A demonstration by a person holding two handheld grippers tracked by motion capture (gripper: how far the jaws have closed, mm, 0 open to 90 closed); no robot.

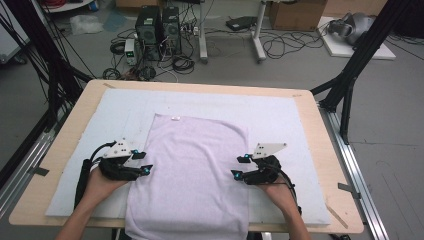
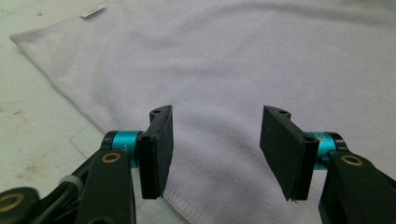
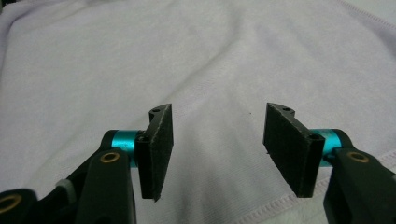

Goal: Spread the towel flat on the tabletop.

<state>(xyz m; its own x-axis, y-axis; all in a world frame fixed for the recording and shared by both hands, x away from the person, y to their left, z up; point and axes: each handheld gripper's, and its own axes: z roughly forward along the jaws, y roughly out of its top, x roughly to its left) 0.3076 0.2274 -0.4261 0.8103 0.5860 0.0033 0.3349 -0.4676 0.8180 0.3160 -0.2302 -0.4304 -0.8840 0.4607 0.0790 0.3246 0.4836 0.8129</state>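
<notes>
The left gripper (image 1: 144,162) hangs open at the left edge of the pale towel (image 1: 195,170), which lies flat mid-worktop (image 1: 320,130) on a white mat (image 1: 100,125). The right gripper (image 1: 240,166) gapes open at its right edge. The towel's near end overhangs the worktop, so an uneven pull might drag it off; nothing blocks either side.

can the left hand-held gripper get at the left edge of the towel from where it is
Probably yes. The left hand-held gripper sits right over the towel's stitched left edge with its jaws open and nothing between them, and the mat beside that edge is bare.
</notes>
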